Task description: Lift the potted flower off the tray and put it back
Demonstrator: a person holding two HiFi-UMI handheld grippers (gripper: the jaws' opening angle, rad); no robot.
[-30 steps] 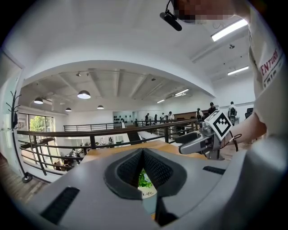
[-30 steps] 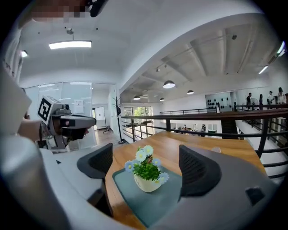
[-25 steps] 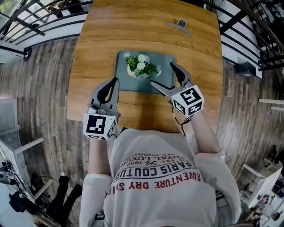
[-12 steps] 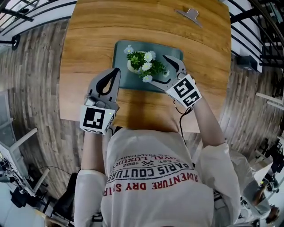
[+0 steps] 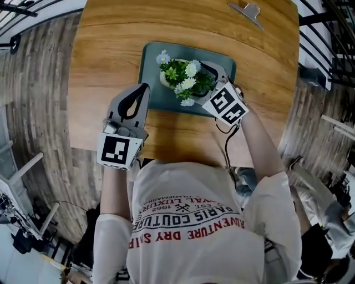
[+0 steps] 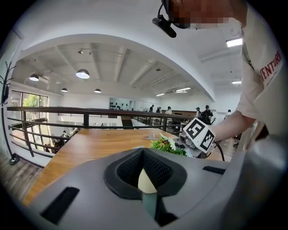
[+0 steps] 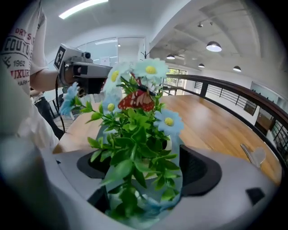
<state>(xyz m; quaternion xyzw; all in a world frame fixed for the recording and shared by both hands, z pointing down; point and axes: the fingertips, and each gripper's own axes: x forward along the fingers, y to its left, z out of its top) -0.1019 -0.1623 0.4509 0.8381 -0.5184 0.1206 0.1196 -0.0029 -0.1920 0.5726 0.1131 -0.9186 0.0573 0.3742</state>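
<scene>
wooden table (image 5: 111,66) under me, with a grey-green tray (image 5: 152,91) lying on it. the potted flower (image 5: 183,77) stands on the tray, and i have my right gripper (image 5: 195,83) around it. in the right gripper view its jaws stand wide apart with the plant (image 7: 135,130) between them, a pad on each side. i cannot tell whether either pad touches the pot. my left gripper (image 5: 143,89) sits at the tray's near left edge, jaws pressed together, beside the flower. a metal clip (image 5: 248,10) lies at the table's far edge
</scene>
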